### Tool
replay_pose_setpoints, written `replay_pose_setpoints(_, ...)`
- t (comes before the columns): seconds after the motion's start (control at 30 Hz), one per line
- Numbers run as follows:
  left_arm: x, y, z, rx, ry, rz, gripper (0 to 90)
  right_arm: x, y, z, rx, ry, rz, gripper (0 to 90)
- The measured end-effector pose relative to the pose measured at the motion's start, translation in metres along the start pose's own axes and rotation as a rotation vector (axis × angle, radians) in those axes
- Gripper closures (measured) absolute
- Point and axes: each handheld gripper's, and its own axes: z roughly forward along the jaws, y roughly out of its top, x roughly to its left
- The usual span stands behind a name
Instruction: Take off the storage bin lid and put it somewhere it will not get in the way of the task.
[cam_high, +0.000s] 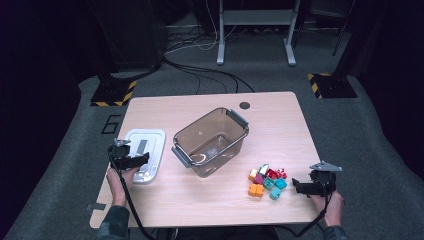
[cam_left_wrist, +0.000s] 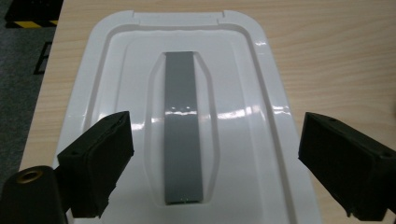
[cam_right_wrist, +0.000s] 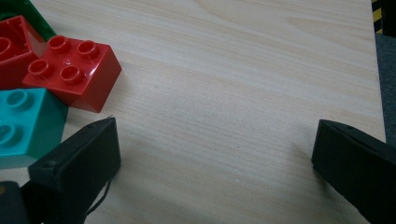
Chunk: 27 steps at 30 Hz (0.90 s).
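A wooden table (cam_high: 210, 205) carried a clear bin (cam_high: 211, 141), uncovered, probably ready for filling. Left of the bin lay its white lid (cam_left_wrist: 187, 116) beneath the left gripper (cam_left_wrist: 212, 168), jaws spread and empty. Right of the bin, the right gripper (cam_right_wrist: 215, 163) gaped beside the toy bricks (cam_high: 267, 181).

High view above the near edge, facing forward and down over the whole tabletop (cam_high: 280, 115), left gripper view close over the lid (cam_left_wrist: 116, 70), also seen from above (cam_high: 152, 137), right gripper view close beside the blocks (cam_right_wrist: 70, 70), also seen from above (cam_high: 267, 181)
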Motion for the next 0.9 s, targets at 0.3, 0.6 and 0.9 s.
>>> replay_pose_setpoints(0.3,-0.026,-0.016,-0.010,-0.019,-0.041,0.061,1.9,0.000,0.000,0.000,0.001,0.001,0.000,0.2)
replay_pose_setpoints(0.6,-0.064,-0.034,-0.021,-0.053,-0.077,0.153,0.0,0.001,0.001,0.001,-0.001,0.005,0.004,0.3)
replay_pose_setpoints(0.9,-0.102,-0.051,-0.022,-0.047,-0.114,0.250,0.0,0.001,0.001,0.001,0.000,0.005,0.004,0.2)
